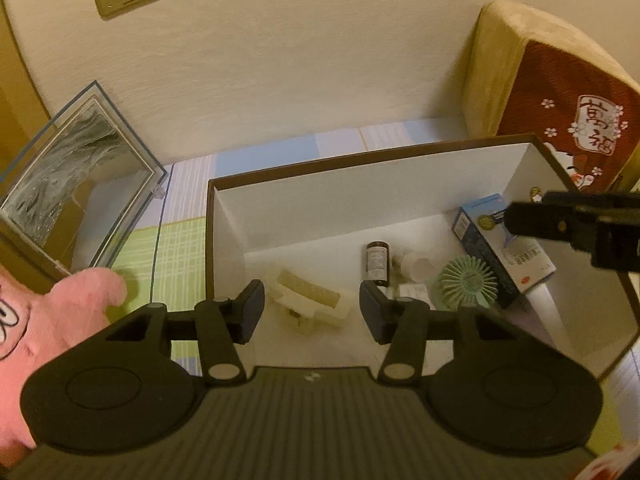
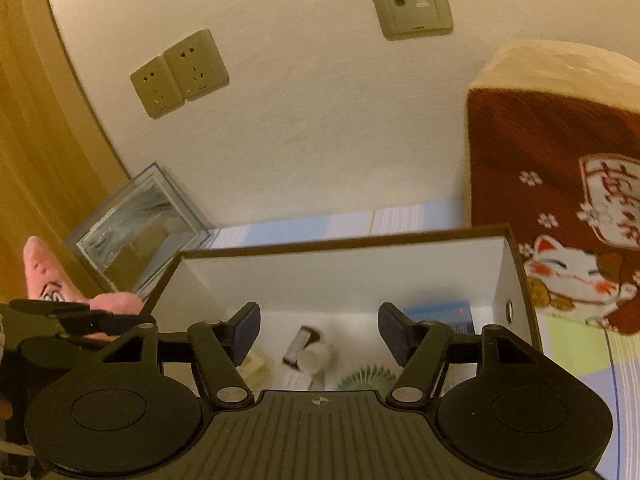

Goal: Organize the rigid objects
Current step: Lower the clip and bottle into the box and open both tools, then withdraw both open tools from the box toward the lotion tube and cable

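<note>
Below, at twelve o'clock from both tools: white-lined storage box (image 1: 400, 184), brown-rimmed, on a checked mat against the wall, already holding the rigid items. Largest inside, blue medicine carton (image 1: 492, 256), leaning at the box's three o'clock wall, long axis running ten to four. Next, mint handheld fan (image 1: 466, 282), face up, just beside the carton at its eight o'clock. Cream clip-like piece (image 1: 310, 298) at the box's seven o'clock, long axis ten to four, straight ahead of the left gripper (image 1: 312, 314), jaws apart and clamped on nothing. Brown bottle (image 1: 376, 262) near the centre, long axis twelve to six, a white cup (image 1: 418, 266) touching or nearly so at its three o'clock. Right gripper (image 2: 319, 334) likewise parted and empty, hovering above the bottle and cup, nearer to them than the left. Outside, at nine o'clock: pink plush toy (image 1: 48, 328), clear framed case (image 1: 76, 184).
</note>
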Available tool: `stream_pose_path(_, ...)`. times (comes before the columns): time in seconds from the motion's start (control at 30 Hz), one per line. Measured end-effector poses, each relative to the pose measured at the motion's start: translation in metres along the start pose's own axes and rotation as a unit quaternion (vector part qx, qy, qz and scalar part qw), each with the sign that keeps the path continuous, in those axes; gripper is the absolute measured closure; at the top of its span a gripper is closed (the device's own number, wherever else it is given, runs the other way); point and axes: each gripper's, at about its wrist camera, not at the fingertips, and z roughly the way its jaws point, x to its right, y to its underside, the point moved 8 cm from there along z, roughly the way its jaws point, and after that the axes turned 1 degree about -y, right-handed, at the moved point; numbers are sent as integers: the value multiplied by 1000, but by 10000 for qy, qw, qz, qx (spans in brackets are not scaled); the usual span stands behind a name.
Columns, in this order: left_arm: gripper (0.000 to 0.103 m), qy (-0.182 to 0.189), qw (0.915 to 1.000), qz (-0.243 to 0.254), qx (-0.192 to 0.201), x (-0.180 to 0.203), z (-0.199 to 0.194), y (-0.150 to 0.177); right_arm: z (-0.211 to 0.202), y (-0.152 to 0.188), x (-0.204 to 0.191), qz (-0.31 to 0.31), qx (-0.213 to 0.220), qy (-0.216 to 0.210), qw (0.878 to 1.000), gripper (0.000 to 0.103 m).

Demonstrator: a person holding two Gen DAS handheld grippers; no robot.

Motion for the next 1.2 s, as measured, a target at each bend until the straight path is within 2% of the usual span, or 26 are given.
stream_pose_path(0.37, 53, 118, 9998, -160, 72, 1, -45, 22, -47, 23, -10, 163, -33, -69, 9998, 37)
stream_pose_path(0.87, 53, 208, 9994, -267, 62, 8, -101, 69, -100, 68, -36, 247, -164, -224, 9993, 37)
stream_pose_path(1.2, 53, 211, 9989, -406, -54, 14, -125, 109, -119, 108, -47, 403, -462, -288, 9977, 37)
